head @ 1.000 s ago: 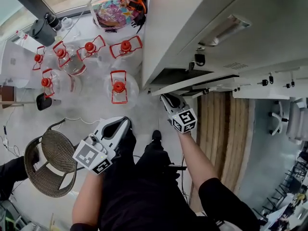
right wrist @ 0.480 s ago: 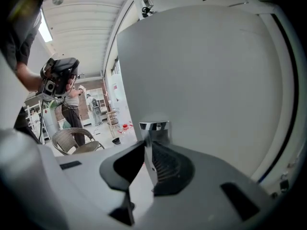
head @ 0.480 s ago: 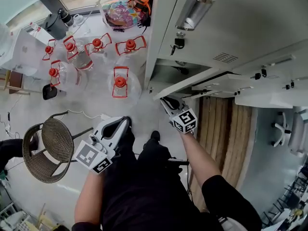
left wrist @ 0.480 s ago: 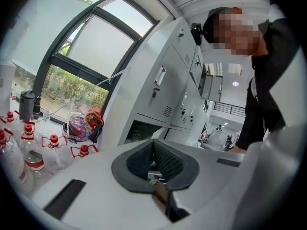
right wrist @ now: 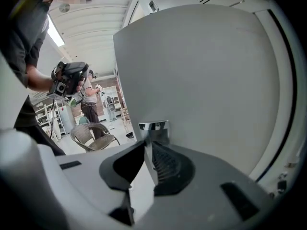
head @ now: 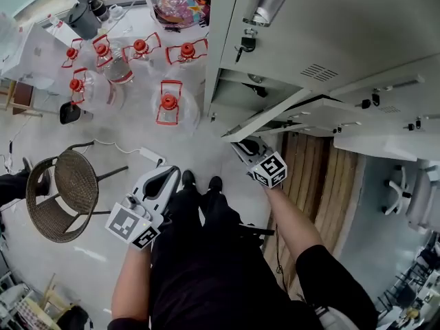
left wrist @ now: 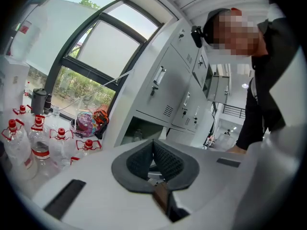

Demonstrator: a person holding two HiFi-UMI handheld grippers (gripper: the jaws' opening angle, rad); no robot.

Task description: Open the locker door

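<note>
The grey locker bank (head: 344, 26) stands on the right. One low door (head: 268, 117) is swung out from it and appears edge-on in the head view. My right gripper (head: 243, 143) is shut on that door's free edge. In the right gripper view the door's panel (right wrist: 206, 75) fills the frame, and its edge, with a chrome handle (right wrist: 153, 127) above, is pinched between the jaws of the right gripper (right wrist: 146, 145). The open compartment (head: 237, 95) shows behind the door. My left gripper (head: 163, 179) hangs by my left leg, shut and empty, its tips meeting in the left gripper (left wrist: 153, 145) view.
Several clear water jugs with red caps (head: 168, 105) stand on the floor left of the lockers. A wicker chair (head: 58, 194) is at the lower left, with a power strip (head: 150, 157) beside it. A wooden panel (head: 323, 177) lies under the lockers on the right.
The locker door has swung further out with my right gripper on its edge, and more of the open compartment shows. My feet have stepped back. The left gripper has hardly moved.
</note>
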